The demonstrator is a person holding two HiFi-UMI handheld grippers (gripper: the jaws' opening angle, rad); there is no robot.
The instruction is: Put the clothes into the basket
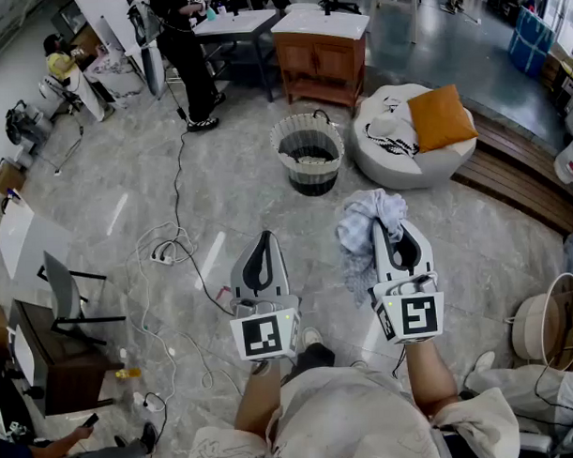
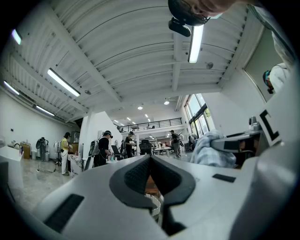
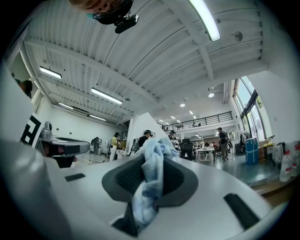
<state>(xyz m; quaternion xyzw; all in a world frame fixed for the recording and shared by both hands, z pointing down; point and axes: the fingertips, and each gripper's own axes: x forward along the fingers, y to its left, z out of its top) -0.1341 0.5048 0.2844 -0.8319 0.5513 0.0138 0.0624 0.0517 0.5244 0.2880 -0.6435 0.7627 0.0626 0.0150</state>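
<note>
garment: light blue, soft, limp, likely light; pinch a thick bunched fold.
right gripper: clamped on the garment.
left gripper: jaws together, empty.
basket: ahead, well apart.

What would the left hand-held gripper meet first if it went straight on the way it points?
Likely the cabinet: the left hand-held gripper points level, so it should pass over the basket. Height and depth are hard to judge.
</note>
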